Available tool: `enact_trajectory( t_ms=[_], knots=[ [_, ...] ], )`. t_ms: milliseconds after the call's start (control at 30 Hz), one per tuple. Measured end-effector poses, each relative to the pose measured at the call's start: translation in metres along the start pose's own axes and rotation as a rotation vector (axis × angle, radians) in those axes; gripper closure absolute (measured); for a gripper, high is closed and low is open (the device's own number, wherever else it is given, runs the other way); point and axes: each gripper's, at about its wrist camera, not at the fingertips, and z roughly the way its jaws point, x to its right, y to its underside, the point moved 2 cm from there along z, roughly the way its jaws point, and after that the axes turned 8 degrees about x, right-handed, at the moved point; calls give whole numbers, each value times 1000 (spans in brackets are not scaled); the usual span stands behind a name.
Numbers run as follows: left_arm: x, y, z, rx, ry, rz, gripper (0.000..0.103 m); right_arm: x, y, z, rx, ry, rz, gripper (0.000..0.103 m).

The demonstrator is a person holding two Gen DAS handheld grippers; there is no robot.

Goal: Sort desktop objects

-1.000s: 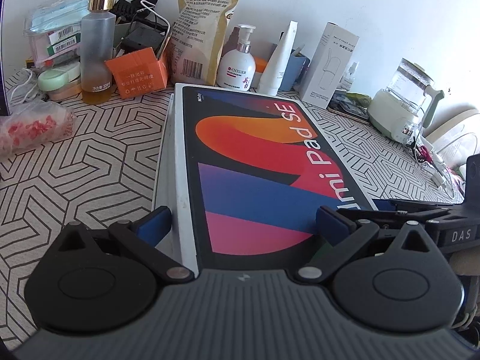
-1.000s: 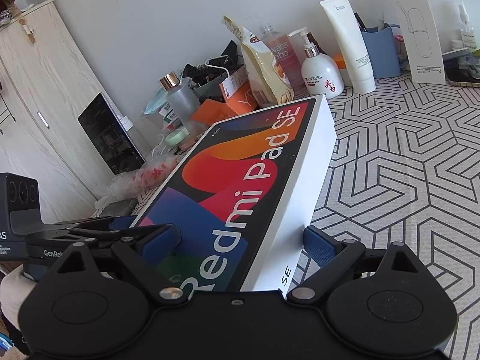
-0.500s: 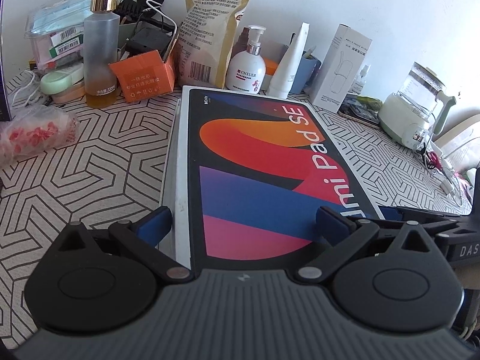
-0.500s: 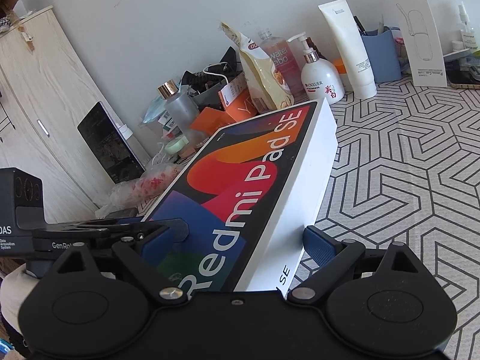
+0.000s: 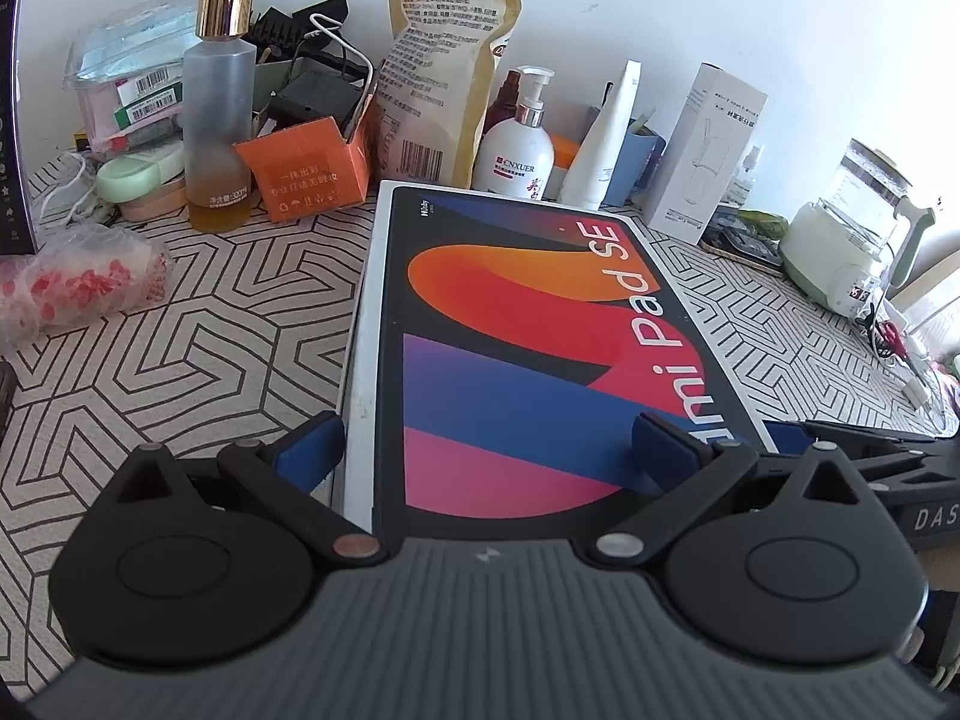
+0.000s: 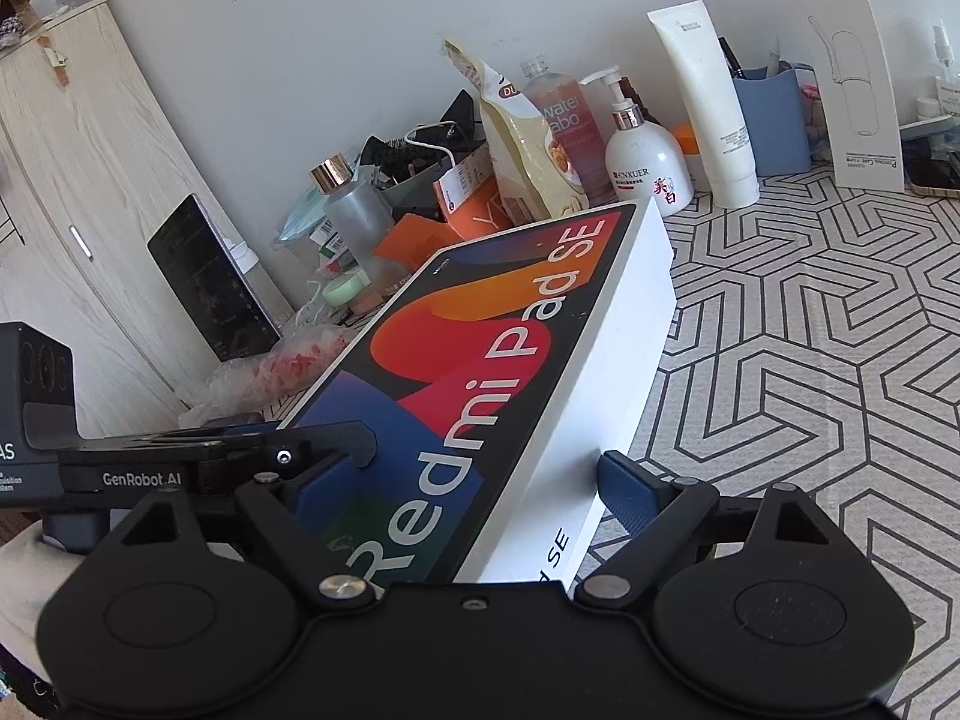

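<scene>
A large white Redmi Pad SE box [image 5: 516,348] with a colourful lid lies on the patterned table, and also shows in the right wrist view [image 6: 498,372]. My left gripper [image 5: 486,450] is open wide at the box's near left corner, one blue pad beside its left side, the other over the lid. My right gripper [image 6: 480,480] is open wide at the near right corner, one pad over the lid, the other beside the box's right side. Neither grips the box. Each gripper shows in the other's view.
Clutter lines the back wall: a frosted bottle [image 5: 216,120], orange carton [image 5: 306,168], beige pouch [image 5: 444,72], pump bottle [image 5: 522,156], white tube [image 5: 606,150], white box [image 5: 702,150], kettle [image 5: 852,240]. A plastic bag [image 5: 78,288] lies left. A dark tablet [image 6: 210,282] leans by the cabinet.
Both grippers and the box have shifted slightly toward the back clutter; the box's far end now sits nearer the bottles. The jaws stay open.
</scene>
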Motion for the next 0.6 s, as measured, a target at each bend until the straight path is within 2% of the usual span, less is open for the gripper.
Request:
enact_trajectory(
  t_ms=[100, 333, 500, 600],
  knots=[
    [4, 4, -8, 40, -23, 35, 0, -1, 1, 1, -9, -9, -14, 11],
    [-3, 9, -10, 22, -10, -37, 0, 0, 3, -1, 2, -12, -3, 11],
    [2, 13, -31, 77, -2, -43, 0, 2, 9, -9, -25, -63, 26, 11],
    [2, 19, -45, 106, 13, -68, 0, 0, 11, -14, -13, -70, 29, 11]
  ],
)
